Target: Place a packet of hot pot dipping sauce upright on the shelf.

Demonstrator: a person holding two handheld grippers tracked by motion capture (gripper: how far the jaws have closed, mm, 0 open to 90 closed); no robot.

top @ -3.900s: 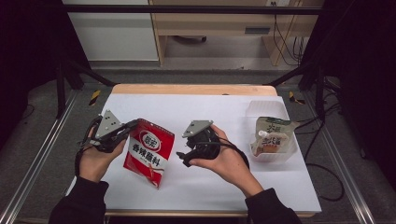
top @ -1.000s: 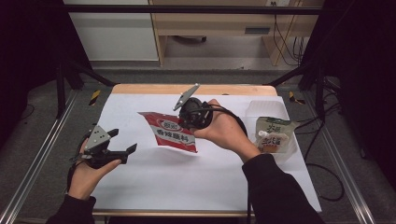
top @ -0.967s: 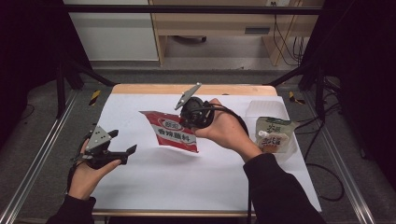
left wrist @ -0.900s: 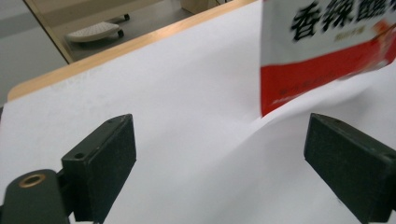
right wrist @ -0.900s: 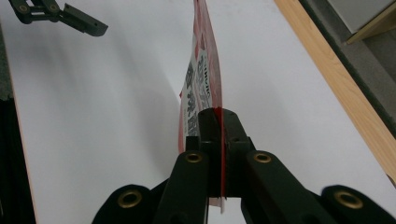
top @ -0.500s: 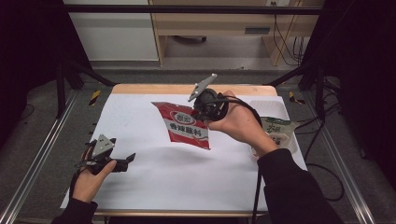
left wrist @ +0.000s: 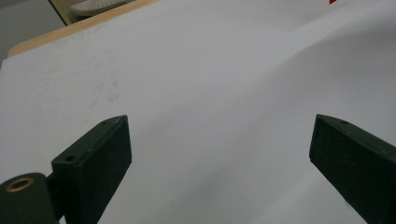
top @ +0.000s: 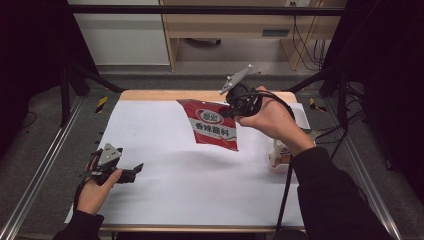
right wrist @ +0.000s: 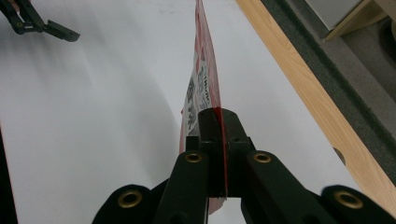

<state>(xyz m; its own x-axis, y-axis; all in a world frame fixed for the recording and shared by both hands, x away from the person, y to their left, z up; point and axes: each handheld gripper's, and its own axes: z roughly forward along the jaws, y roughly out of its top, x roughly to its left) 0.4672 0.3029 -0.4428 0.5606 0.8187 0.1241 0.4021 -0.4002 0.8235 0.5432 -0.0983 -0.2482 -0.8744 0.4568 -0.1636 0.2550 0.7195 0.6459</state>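
A red snack packet [top: 211,123] with white lettering hangs in the air over the far middle of the white table [top: 165,150]. My right gripper [top: 231,111] is shut on its right edge; in the right gripper view the packet [right wrist: 201,79] stands edge-on, pinched between the closed jaws [right wrist: 218,140]. At the table's near left corner my left gripper [top: 135,171] sits low, open, with nothing but bare white surface [left wrist: 210,102] between its fingers. It also appears far off as the left gripper [right wrist: 56,29] in the right gripper view.
A clear plastic container [top: 280,152] holding another packet stands at the right, partly behind my right forearm. The wooden table edge [top: 170,94] runs along the far side. Metal rails [top: 40,165] flank the table's left.
My right gripper has lifted the red packet up and toward the far right. My left gripper has pulled back to the near left corner, empty.
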